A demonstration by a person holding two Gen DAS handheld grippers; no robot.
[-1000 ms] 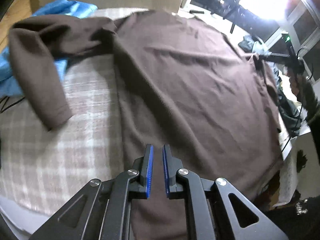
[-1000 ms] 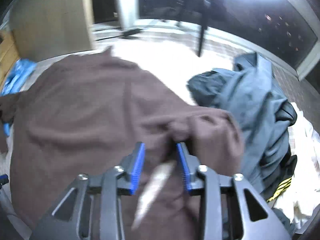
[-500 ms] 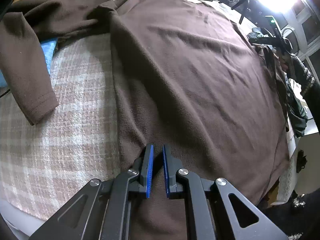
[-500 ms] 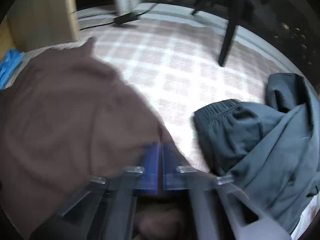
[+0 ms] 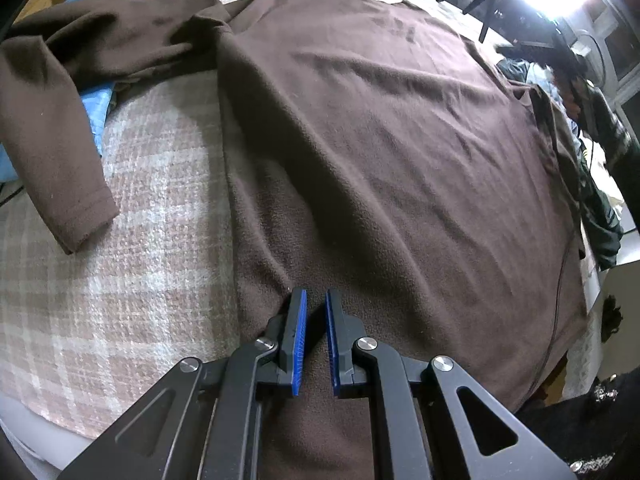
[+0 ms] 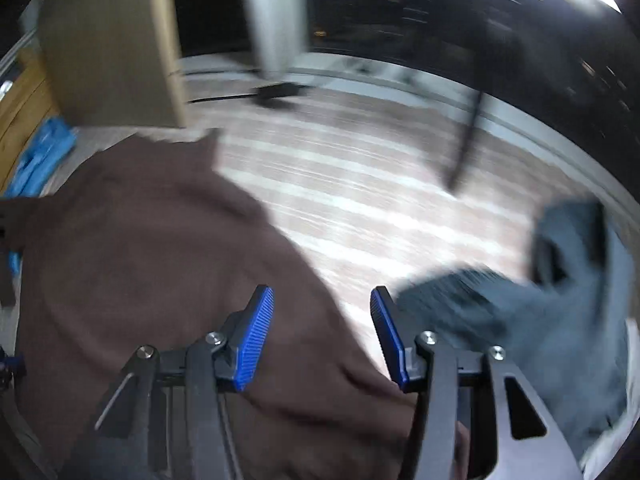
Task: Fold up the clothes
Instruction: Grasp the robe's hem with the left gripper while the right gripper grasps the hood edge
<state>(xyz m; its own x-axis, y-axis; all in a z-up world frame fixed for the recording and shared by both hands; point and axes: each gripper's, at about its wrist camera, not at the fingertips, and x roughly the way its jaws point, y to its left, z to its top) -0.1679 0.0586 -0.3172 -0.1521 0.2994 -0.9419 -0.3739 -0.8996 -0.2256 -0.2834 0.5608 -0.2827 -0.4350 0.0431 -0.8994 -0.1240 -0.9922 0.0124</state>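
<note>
From the left wrist, a pink-and-cream checked cover point(image 5: 132, 272) spreads over the whole surface, its near left edge curving down to a pale rim. One brown long-sleeved top point(image 5: 380, 152) lies flat across the middle and right of it, hem toward the camera, one sleeve point(image 5: 52, 120) bent back over the far left corner. One blue garment point(image 5: 96, 104) peeks from under that sleeve at the far left edge. Past the right edge is a bright window and dark clutter too glared out to name. The left gripper point(image 5: 316, 332) sits low over the hem with its blue pads point(image 5: 299, 336) nearly together, a narrow gap between them; whether cloth is pinched there cannot be told.

From the right wrist, heavily blurred, the same checked cover point(image 6: 360, 200) runs to a far edge against a dark wall, with a tan panel point(image 6: 112, 48) at the far left corner. The brown top point(image 6: 152, 264) fills the left and near part. One grey-blue garment point(image 6: 560, 300) lies heaped at the right edge, and probably the same blue garment point(image 6: 40, 156) shows far left. The right gripper point(image 6: 322, 334) hangs over the top's right border, fingers wide apart, holding nothing.
</note>
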